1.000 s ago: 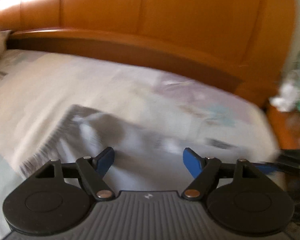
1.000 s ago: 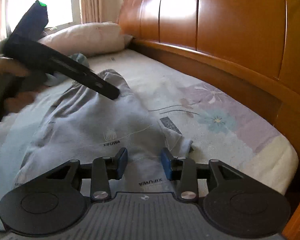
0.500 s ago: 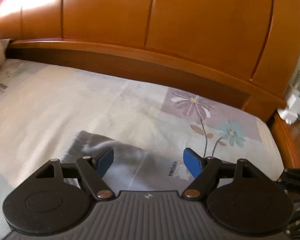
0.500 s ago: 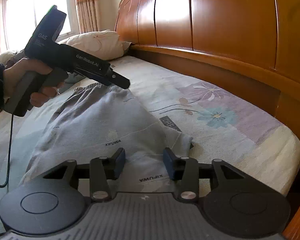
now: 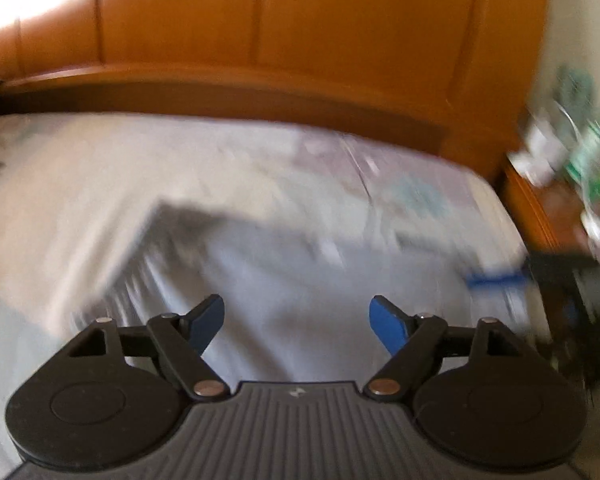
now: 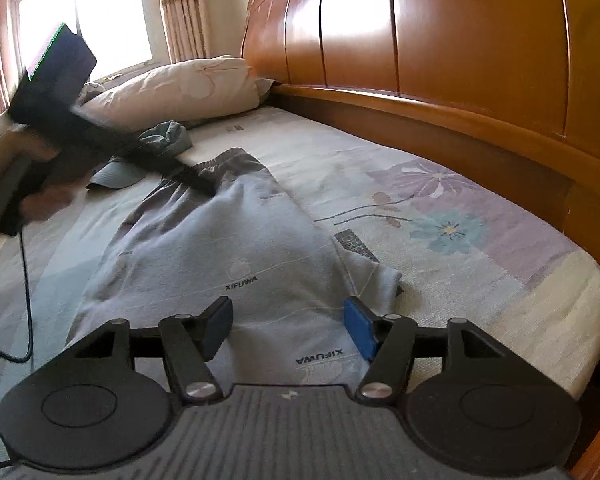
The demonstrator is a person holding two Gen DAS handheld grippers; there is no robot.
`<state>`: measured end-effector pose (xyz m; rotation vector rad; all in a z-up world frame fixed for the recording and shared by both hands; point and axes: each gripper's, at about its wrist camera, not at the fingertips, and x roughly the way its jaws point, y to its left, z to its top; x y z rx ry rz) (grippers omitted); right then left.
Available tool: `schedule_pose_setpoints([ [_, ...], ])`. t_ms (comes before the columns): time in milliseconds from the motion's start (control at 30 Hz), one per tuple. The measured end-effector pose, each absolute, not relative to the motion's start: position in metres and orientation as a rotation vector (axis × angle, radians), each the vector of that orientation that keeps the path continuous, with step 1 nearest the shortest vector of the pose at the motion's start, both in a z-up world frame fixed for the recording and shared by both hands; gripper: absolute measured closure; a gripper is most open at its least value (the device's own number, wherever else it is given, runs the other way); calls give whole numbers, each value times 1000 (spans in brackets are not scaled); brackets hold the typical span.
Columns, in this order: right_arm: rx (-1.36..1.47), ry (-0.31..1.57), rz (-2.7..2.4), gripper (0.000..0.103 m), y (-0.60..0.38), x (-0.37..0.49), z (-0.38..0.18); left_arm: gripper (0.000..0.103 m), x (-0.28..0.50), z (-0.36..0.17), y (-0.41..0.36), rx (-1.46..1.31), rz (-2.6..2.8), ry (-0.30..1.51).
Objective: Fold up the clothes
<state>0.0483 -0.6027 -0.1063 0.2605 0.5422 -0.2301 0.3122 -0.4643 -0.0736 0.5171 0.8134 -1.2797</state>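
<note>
Right tongs (image 6: 288, 330) sit low and tilted downward, blue pads spread well apart; the jaws have just been opening, and grey cloth lies under the gap with neither pad pressing on it. Left tongs (image 5: 298, 320) stand wider, pads far apart, nothing clamped, pitched steeply down, their own view smeared with blur. From the right wrist camera, the person's left hand (image 6: 20, 176) wraps the grip, that tool slanting down to the right, tip low.
</note>
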Motion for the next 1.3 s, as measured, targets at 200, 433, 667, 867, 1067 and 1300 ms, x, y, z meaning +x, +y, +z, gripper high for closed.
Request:
schedule_pose_setpoints([
  [200, 253, 566, -232, 32, -602, 48, -103, 23, 326, -76, -425, 439, -1139, 871],
  [433, 197, 557, -255, 24, -587, 43, -80, 9, 270, -40, -364, 453, -1042, 702],
  [667, 155, 650, -280, 21, -578, 55, -97, 5, 202, -37, -310, 437, -940, 637],
  [867, 105, 596, -229, 15, -536, 42, -69, 3, 154, -47, -279, 433, -908, 675],
  [1067, 58, 709, -220, 14, -503, 42, -94, 3, 114, -43, -256, 389, -865, 657],
  [1300, 59, 642, -199, 5, -490, 25, -71, 3, 91, -44, -244, 346, -802, 657],
])
